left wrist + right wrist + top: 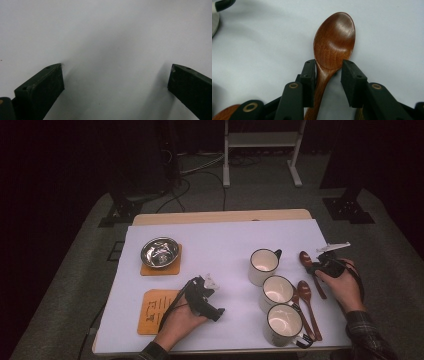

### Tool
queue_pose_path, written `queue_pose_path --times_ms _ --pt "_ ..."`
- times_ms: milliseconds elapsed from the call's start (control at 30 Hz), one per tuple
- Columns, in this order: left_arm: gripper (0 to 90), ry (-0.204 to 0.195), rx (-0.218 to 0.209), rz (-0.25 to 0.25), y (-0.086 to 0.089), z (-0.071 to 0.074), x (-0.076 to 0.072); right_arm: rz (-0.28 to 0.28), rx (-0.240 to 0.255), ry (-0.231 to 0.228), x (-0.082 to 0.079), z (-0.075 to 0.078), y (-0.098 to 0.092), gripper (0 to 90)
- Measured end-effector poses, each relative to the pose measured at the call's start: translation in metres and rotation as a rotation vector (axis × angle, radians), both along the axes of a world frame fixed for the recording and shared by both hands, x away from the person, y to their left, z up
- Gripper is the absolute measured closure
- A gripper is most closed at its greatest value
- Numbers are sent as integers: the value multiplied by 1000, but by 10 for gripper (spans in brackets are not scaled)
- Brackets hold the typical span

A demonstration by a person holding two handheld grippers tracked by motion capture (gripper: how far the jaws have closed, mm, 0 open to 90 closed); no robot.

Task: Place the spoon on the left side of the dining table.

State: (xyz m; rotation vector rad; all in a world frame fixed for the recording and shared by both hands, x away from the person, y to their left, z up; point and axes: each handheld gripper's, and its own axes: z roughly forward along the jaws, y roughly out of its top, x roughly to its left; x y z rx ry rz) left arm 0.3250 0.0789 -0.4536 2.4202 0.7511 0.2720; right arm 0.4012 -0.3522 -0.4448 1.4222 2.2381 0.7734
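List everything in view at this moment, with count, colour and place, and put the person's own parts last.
Mugs: three, white with dark rims, in a slanted row right of centre.
Wooden spoons: three, brown, beside the mugs on the right; the far spoon lies between the jaws of the right claw.
Metal bowl: one, silver, on a coaster at the far left.
Coasters: two, orange-brown; one under the bowl, one bare at the near left.
Table cover: one, white, over a wooden table.
Frame legs: white, on the floor beyond the table.
Left claw: black, jaws wide apart with nothing between them, over bare cover.
Right claw: black, at the far spoon's neck; whether the pads press on it is unclear.
Hands: two, entering from the bottom edge.
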Motion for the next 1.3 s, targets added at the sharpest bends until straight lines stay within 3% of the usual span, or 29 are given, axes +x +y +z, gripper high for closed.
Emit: queue_pose_path --times_ms 133,333,533,767,933,1300 --pt "0 -1 0 0 0 0 0 3 4 -4 3 0 0 605" --pt "0 0 -1 1 0 0 0 6 16 -8 -7 6 0 572" --pt "0 3 -1 5 0 0 0 -6 12 30 -20 9 1 574" --pt "0 3 0 4 0 0 0 -4 -6 74 -27 7 5 630" --pt "0 3 -2 5 0 0 0 -9 -29 80 -25 6 3 661" --pt "0 2 -2 5 0 0 0 -24 -13 122 -19 8 -1 750"
